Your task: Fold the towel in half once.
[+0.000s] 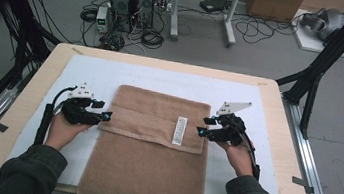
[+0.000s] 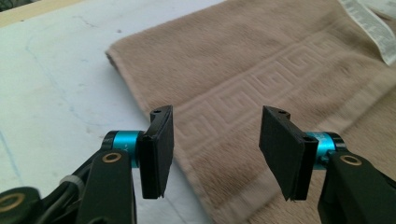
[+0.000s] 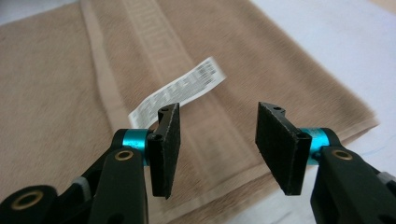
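Matt, seemingly terry-cloth towel (image 1: 153, 145); paper-like label (image 1: 179, 131)

Tool (image 3: 215, 149) agape above towel (image 3: 56, 93); label (image 3: 180, 88) beyond

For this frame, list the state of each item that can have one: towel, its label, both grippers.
Tan terry towel: folded over once, flat, front end hanging off the table edge.
White care label: lying flat on the folded flap.
Left gripper: open, at the flap's left edge.
Right gripper: open, at the flap's right edge.

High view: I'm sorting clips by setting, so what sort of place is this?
Probably a lab or workshop set up for recording: computer towers and loose cables on the floor, cardboard boxes, and a black frame around the table.
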Action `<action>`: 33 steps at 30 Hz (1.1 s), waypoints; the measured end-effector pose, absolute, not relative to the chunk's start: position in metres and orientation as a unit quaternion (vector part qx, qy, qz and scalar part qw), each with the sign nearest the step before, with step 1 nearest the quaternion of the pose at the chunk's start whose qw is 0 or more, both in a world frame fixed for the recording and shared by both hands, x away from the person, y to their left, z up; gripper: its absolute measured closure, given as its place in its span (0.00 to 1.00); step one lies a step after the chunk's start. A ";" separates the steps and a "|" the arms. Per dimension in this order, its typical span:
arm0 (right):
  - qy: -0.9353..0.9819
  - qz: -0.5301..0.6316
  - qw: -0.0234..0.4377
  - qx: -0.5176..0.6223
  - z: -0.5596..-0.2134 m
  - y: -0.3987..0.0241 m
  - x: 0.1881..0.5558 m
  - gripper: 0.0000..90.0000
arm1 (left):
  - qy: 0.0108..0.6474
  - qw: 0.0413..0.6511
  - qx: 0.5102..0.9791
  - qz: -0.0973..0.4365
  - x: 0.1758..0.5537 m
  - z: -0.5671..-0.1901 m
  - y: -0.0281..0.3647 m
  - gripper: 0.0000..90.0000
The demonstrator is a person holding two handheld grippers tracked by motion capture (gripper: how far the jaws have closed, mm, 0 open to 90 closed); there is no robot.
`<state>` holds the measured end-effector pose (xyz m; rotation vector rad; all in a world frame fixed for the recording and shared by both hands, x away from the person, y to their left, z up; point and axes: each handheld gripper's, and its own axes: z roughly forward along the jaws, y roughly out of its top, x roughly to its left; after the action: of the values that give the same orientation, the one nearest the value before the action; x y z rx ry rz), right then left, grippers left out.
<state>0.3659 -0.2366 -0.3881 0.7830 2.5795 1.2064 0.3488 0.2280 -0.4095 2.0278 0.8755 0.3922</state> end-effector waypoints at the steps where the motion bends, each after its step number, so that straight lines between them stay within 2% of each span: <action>1: 0.870 0.407 0.090 0.263 -0.392 -0.237 0.362 0.56 | 0.349 0.424 0.822 0.155 0.347 -0.412 0.227 0.53; 7: 0.876 0.401 0.066 0.261 -0.421 -0.233 0.346 0.62 | 0.352 0.405 0.835 0.126 0.343 -0.433 0.225 0.60; 10: 0.881 0.393 0.057 0.258 -0.434 -0.229 0.343 0.66 | 0.343 0.400 0.841 0.124 0.341 -0.440 0.222 0.68; 14: 0.884 0.385 0.059 0.257 -0.441 -0.228 0.342 0.75 | 0.337 0.405 0.840 0.130 0.341 -0.443 0.221 0.78; 17: 0.884 0.387 0.056 0.257 -0.441 -0.229 0.344 0.90 | 0.334 0.404 0.841 0.134 0.341 -0.443 0.221 0.89; 19: 0.885 0.387 0.054 0.254 -0.441 -0.230 0.345 0.93 | 0.339 0.408 0.837 0.131 0.341 -0.443 0.220 0.94; 23: 0.885 0.387 0.050 0.254 -0.437 -0.231 0.347 0.95 | 0.344 0.417 0.831 0.131 0.340 -0.440 0.223 0.96; 33: 0.878 0.405 0.074 0.245 -0.404 -0.237 0.346 0.95 | 0.338 0.461 0.809 0.136 0.333 -0.414 0.227 0.95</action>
<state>0.3456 -0.2371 -0.4036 0.7343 2.6352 1.2145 0.3333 0.2274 -0.4143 1.9918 0.8321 0.3349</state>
